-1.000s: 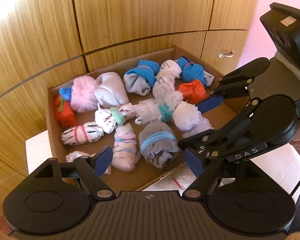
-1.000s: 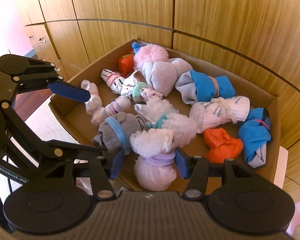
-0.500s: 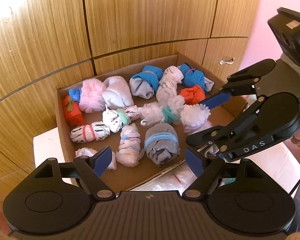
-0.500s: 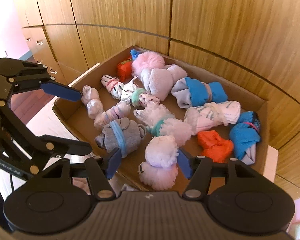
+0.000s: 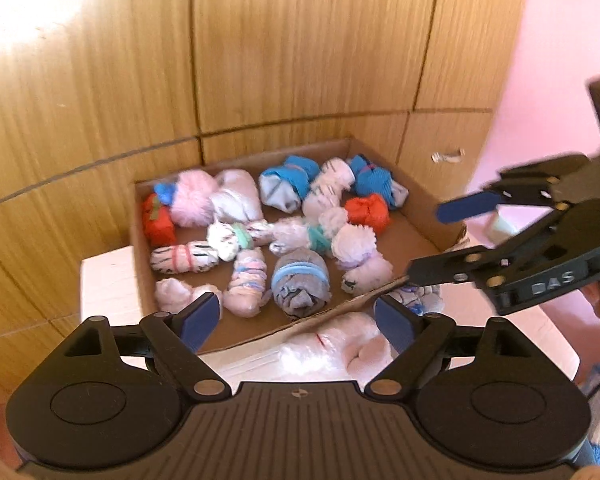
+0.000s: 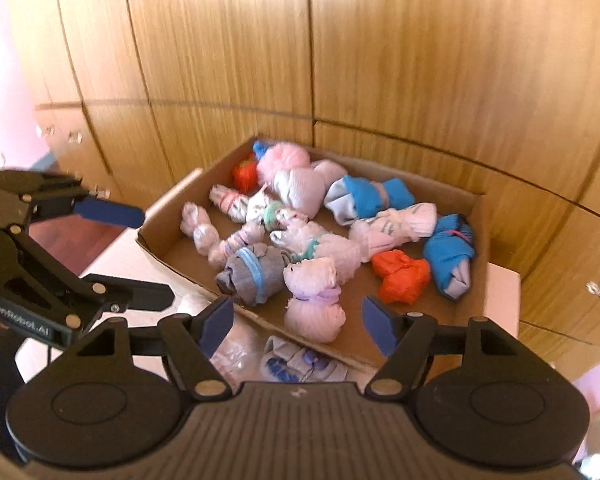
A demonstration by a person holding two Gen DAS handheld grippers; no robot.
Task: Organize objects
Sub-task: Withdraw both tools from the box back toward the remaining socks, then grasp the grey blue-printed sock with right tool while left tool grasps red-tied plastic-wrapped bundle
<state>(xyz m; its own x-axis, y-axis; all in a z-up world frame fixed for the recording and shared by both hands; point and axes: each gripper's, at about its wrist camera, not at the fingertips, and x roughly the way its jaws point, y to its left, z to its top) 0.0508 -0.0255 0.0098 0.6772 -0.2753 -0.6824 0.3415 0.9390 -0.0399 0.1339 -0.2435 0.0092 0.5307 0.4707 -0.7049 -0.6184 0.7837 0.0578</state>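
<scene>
Both the left tongs and right tongs hang apart and empty just before the box of sock bundles on the table.

The brown box holds sock balls: one fluffy pink, two orange-red, some blue (one grey with a blue band).

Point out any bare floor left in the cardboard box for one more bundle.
Bare cardboard shows along the right wall of the cardboard box, between the orange sock bundle, the white fluffy bundle tied in lilac and the near rim. A thinner strip runs behind the near rim. The middle and back rows are packed, bundles touching.
</scene>
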